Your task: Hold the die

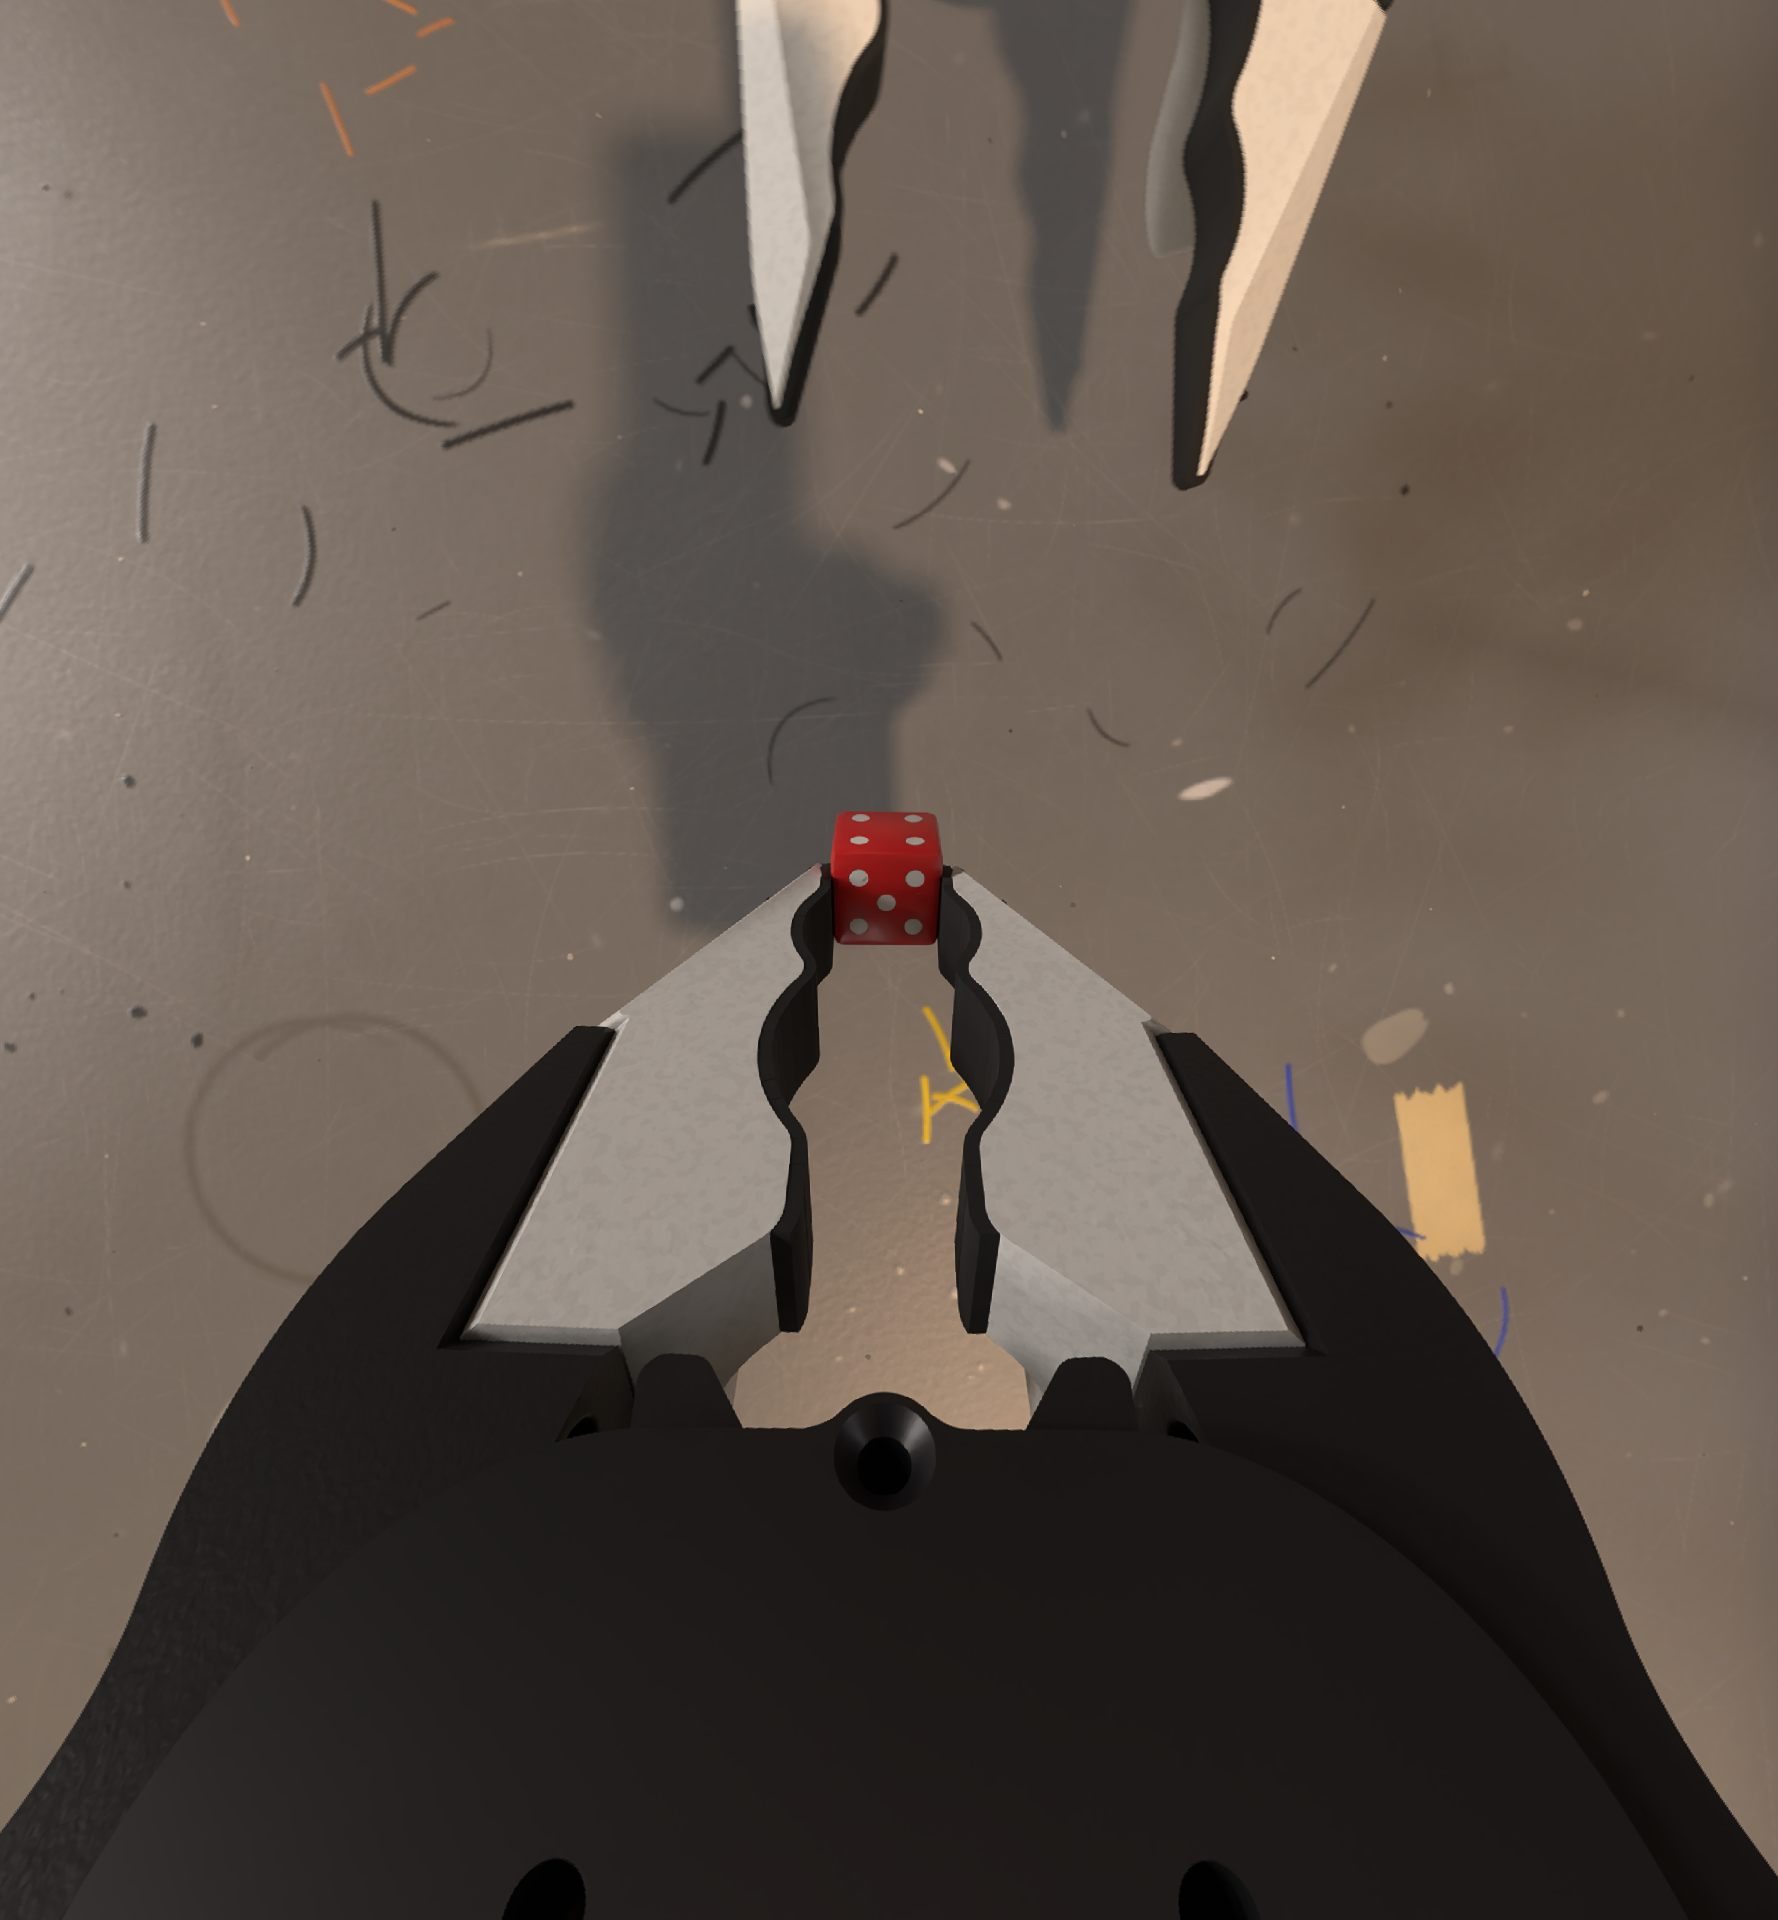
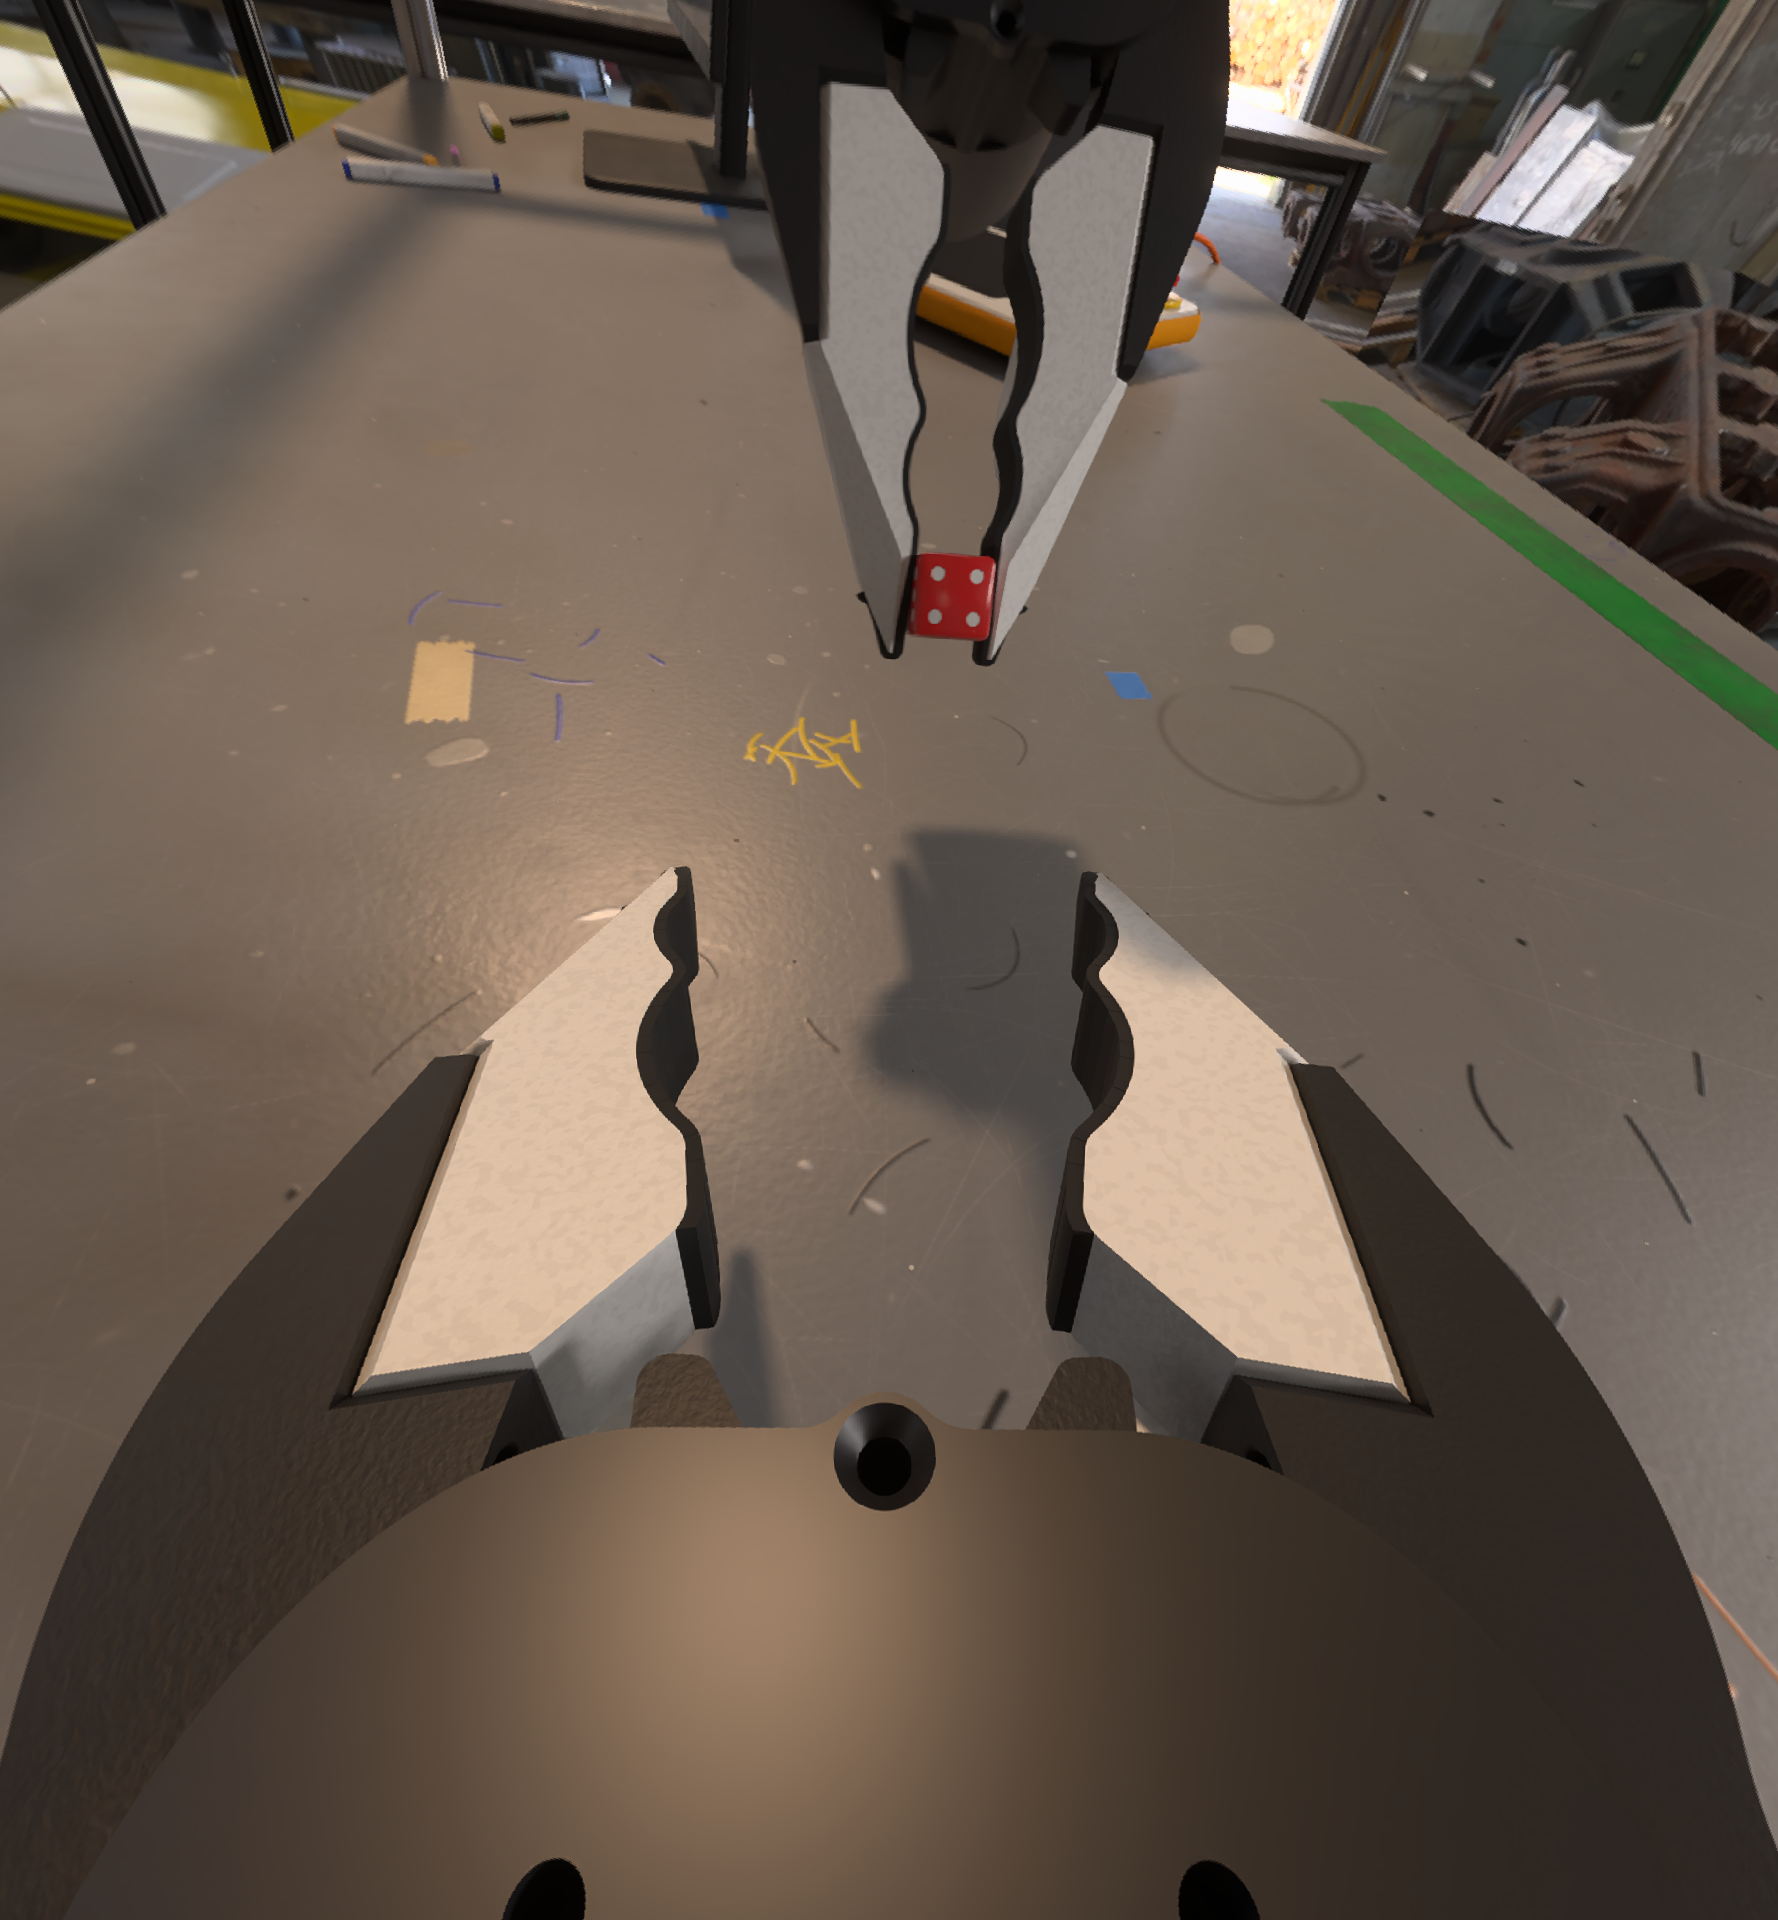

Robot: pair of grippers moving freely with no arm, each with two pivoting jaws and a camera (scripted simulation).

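A small red die (image 1: 885, 878) with white pips sits pinched between the tips of my left gripper (image 1: 885, 883), which is shut on it and holds it above the grey table. In the right wrist view the same die (image 2: 952, 595) shows between the left gripper's downward-pointing fingers (image 2: 869, 499), just off the table top. My right gripper (image 2: 885, 883) is open and empty, nearer than the die and facing it. It also shows at the top of the left wrist view (image 1: 989, 447), jaws wide apart.
The grey table (image 2: 241, 883) bears scratches, a yellow scribble (image 2: 807, 750), a tan tape strip (image 2: 438, 681), a blue patch (image 2: 1127, 684) and a green tape line (image 2: 1591, 592) at right. Pens (image 2: 417, 171), a dark pad (image 2: 646, 161) and a yellow object (image 2: 968, 312) lie at the far end.
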